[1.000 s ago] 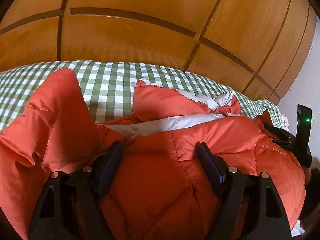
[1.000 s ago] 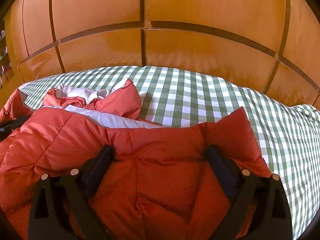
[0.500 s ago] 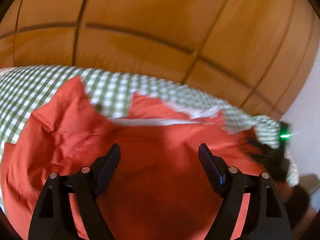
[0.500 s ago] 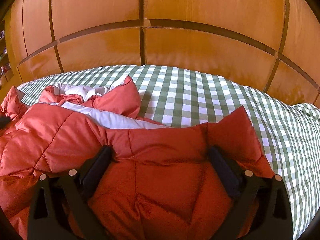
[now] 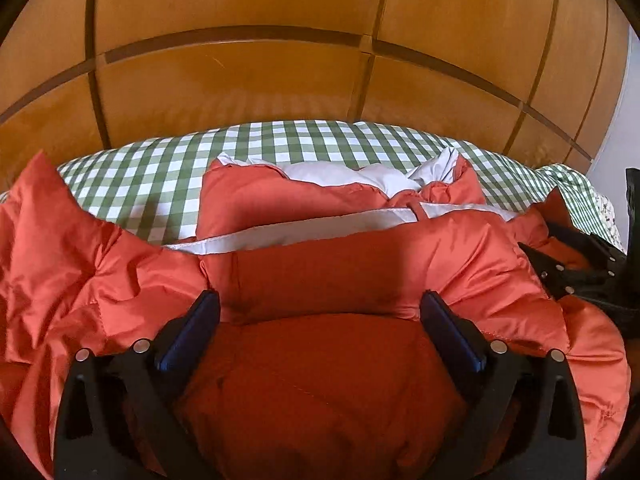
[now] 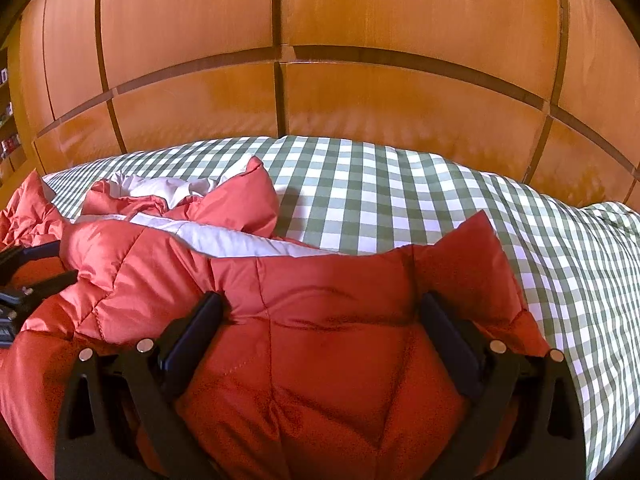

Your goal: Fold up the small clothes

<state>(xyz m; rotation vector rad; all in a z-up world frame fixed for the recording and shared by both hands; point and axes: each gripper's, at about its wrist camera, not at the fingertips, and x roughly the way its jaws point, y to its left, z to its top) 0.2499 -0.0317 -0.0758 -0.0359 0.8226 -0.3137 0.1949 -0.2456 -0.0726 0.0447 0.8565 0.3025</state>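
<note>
The jacket (image 5: 360, 272), orange and quilted with a white lining, is spread on the checked bed (image 5: 280, 144) below a wooden wall (image 5: 240, 80), and its long axis is judged to run across both views, from one gripper to the other. The near hem is bunched up directly ahead of, and between, both pairs of jaws. The collar and lining lie farther off, toward the wall.

The left gripper (image 5: 320, 308) is seen with its jaws at their widest; they have just been opening, and padded fabric swells between the pads without being clearly pressed by them. The right gripper (image 6: 320, 308) is also spread wide with fabric bulging between its fingers, and whether it is pinched or merely lying there cannot be told.

Each hand is nearest its own end of the hem: a loose sleeve or corner is raised on the far left of the left view, another peak on the right of the right view.

Much is hidden. The fingertips are buried in the folds, the lower edge of the jacket is cut off by the frame, and the sleeves cannot be separated from the body. Whether the jacket is zipped cannot be made out.
</note>
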